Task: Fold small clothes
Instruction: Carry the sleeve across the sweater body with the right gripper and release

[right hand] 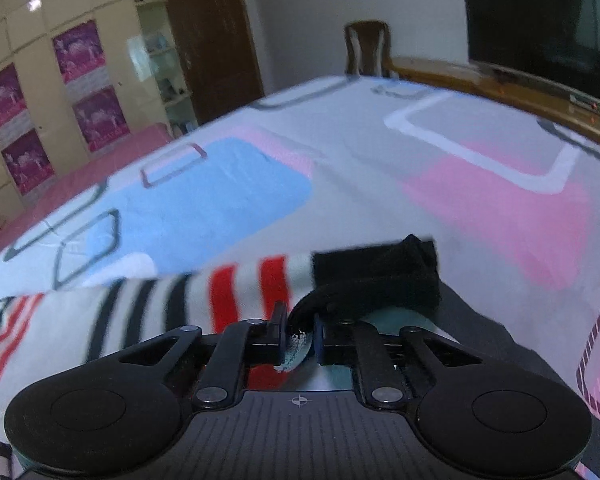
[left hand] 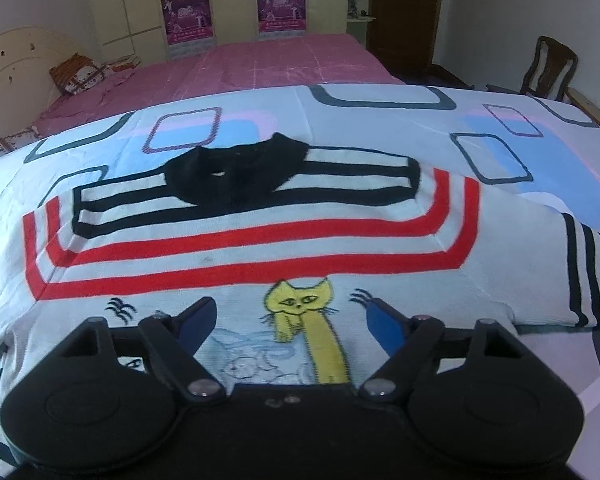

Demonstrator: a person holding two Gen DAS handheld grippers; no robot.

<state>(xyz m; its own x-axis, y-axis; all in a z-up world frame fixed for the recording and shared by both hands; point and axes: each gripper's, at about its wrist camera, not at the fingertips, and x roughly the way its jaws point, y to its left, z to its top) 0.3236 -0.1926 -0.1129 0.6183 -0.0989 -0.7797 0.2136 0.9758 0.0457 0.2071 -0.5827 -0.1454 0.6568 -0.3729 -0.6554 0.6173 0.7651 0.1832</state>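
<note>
A small white sweater (left hand: 260, 248) lies flat on the bedspread, its black collar (left hand: 236, 172) at the far end, with black and red stripes and a yellow cat (left hand: 300, 304) on the chest. My left gripper (left hand: 290, 320) hovers open low over the cat print; its blue pads (left hand: 384, 330) stand wide apart with nothing pinched between them. In the right wrist view the striped sleeve (right hand: 236, 296) ends in a black cuff (right hand: 380, 276). My right gripper (right hand: 300, 322) is shut on the sleeve's edge just before the cuff, and fabric shows between its pads.
The sweater rests on a white bedspread (left hand: 380, 120) printed with blue, pink and grey squares. Beyond it are a pink bed (left hand: 260, 64) with a pillow (left hand: 76, 74), wardrobes with purple posters (left hand: 188, 12), a wooden chair (left hand: 548, 66) and a wooden bed rail (right hand: 500, 80).
</note>
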